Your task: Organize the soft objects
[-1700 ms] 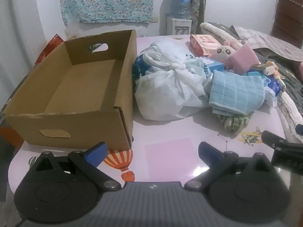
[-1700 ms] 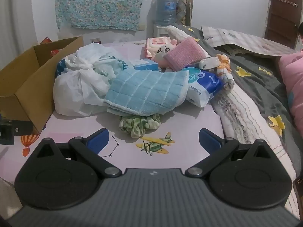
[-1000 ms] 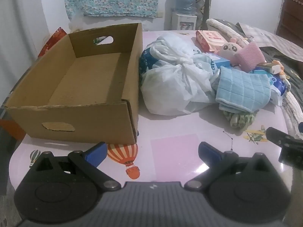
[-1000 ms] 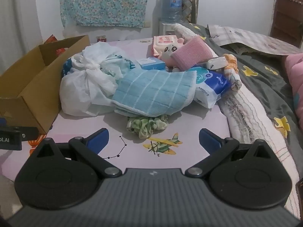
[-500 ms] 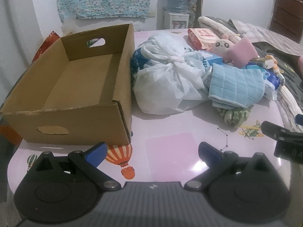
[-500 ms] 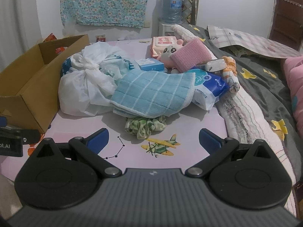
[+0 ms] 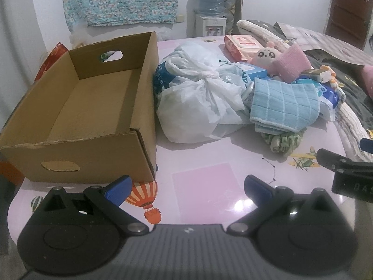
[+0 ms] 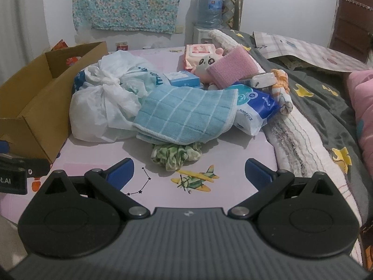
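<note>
Pink surface (image 7: 205, 186) with cartoon prints carries everything; bed with a grey blanket (image 8: 321, 107) sits off to the right of the right fingers. Left gripper (image 7: 186, 186): fingers spread wide, nothing between them, hovering over bare surface. Right gripper (image 8: 188, 172): fingers also spread wide, empty.

Cardboard box (image 7: 98, 121) is ahead-left of the left fingers, open top, nothing visible inside. Soft pile sits ahead of both grippers, just right of the box:
- knotted white plastic bag (image 7: 198, 102), touching the box wall
- folded blue cloth (image 8: 186, 114) straight ahead of the right fingers, leaning on the bag
- green patterned scrunchie (image 8: 174, 154) tucked under the cloth's near edge, closest item to the right fingers
- blue-white tissue pack (image 8: 256, 107) right of the cloth
- pink knitted cloth (image 8: 233, 70) and a small plush toy (image 8: 207, 64) farther back
- pink wipes pack (image 8: 199, 51) at the far end

Water dispenser (image 8: 207, 16) and floral cloth (image 8: 130, 2) against the back wall.
</note>
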Demonstrator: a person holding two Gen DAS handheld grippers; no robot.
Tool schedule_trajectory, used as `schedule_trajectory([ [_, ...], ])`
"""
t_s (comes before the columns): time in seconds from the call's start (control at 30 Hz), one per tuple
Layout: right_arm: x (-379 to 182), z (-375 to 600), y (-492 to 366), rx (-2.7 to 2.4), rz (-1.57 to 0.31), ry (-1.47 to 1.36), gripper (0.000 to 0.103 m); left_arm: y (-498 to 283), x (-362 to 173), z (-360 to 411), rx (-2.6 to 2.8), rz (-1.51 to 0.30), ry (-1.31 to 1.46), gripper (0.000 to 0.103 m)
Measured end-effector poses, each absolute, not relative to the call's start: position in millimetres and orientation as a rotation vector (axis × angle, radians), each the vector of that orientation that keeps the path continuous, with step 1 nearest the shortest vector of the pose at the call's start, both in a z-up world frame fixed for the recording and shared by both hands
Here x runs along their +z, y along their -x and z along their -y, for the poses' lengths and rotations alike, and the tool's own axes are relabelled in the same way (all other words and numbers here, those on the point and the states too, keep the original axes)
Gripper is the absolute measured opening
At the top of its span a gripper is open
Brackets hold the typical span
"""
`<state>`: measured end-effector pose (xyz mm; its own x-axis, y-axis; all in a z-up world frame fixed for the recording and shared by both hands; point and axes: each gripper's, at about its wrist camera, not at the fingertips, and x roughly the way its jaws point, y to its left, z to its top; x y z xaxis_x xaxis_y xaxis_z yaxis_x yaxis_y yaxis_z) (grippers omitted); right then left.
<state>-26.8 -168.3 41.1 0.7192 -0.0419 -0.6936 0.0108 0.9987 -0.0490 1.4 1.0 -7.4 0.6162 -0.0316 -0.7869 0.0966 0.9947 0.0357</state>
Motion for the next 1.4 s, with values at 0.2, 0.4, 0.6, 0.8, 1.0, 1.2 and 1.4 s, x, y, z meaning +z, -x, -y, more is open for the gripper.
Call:
schedule_trajectory([
  [0.2,40.7,168.0,26.8,-0.029,-0.768,0.042,0.102,-2.8,-7.3,-1.3,-0.074,-0.909,-0.077,0.103],
  [0.4,39.2,167.0,26.0,-0.027,-0.771,0.044,0.102,-2.7,-7.4,-0.9,-0.073,-0.909,-0.076,0.103],
  [0.6,38.4,166.6,25.3,-0.028,-0.773,0.043,0.102,-3.1,-10.1,-3.9,-0.073,-0.913,-0.072,0.103],
  [0.8,37.4,166.2,24.0,-0.026,-0.775,0.045,0.102,-3.5,-10.7,-4.3,-0.072,-0.916,-0.072,0.103],
  [1.0,37.9,165.4,23.6,-0.027,-0.775,0.046,0.102,-4.5,-12.1,-6.3,-0.071,-0.919,-0.070,0.103],
  [1.2,37.3,165.1,21.6,-0.025,-0.776,0.048,0.102,-4.7,-12.0,-6.3,-0.070,-0.919,-0.070,0.103],
  [1.4,37.0,164.8,20.8,-0.025,-0.777,0.049,0.102,-5.8,-12.4,-7.5,-0.068,-0.921,-0.068,0.103],
])
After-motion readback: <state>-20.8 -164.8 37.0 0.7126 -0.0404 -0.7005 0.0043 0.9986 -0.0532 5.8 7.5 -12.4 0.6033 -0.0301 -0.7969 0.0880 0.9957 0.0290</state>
